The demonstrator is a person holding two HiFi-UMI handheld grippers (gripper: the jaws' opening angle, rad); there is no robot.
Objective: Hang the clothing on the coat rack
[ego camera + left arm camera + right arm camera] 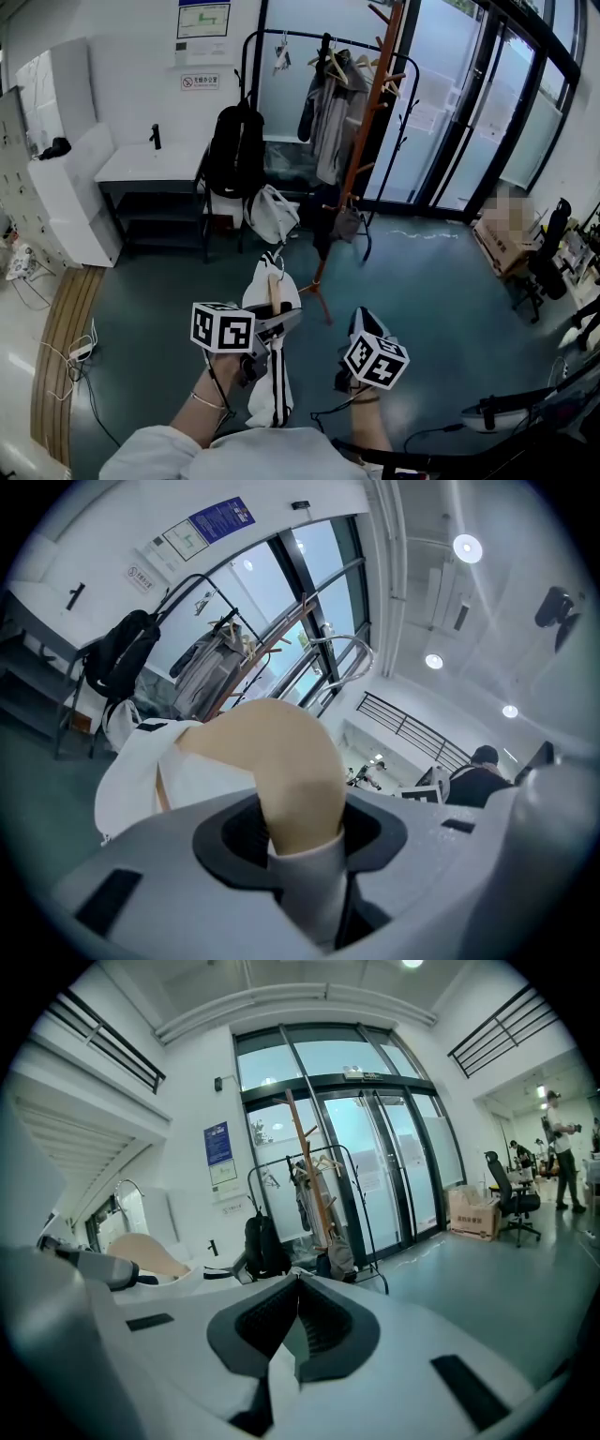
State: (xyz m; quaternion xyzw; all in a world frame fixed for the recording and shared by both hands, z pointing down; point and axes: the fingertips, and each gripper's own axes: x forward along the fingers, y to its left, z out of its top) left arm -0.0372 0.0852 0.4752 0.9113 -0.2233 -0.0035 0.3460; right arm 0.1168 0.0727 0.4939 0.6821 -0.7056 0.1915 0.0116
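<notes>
Now, left claw clamping hanger, right claw closed

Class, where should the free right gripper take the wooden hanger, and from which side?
Probably the hanger by its bare wooden arm just beyond the left gripper, from the right: the white garment drapes below it, and the shut, empty right gripper sits on that side.

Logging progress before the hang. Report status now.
Left hand-held gripper shut on wooden hanger, white garment hanging from it. Right hand-held gripper shut, empty. Coat rack ahead, grey bag on its lower pegs.
</notes>
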